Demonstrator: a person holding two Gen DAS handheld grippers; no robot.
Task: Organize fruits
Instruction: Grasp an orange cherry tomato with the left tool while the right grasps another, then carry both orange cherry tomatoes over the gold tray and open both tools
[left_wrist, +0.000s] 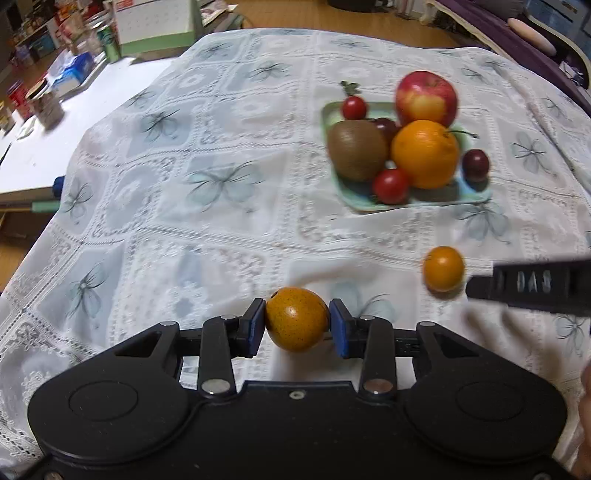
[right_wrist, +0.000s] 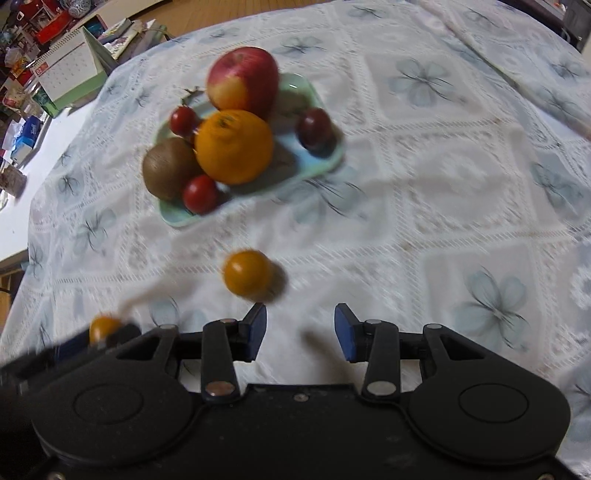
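In the left wrist view the left gripper (left_wrist: 297, 326) pinches a small orange fruit (left_wrist: 296, 319) above the tablecloth (left_wrist: 184, 206), while in the right wrist view the right gripper (right_wrist: 300, 328) gapes empty just behind a second orange fruit (right_wrist: 246, 273), near the green tray (right_wrist: 321, 162) of fruit.

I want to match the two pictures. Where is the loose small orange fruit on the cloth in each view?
Left wrist view: small orange fruit at right of centre, beside the right gripper's finger.
Right wrist view: centre, just ahead of the open right gripper.
Shared landmark: the green tray.
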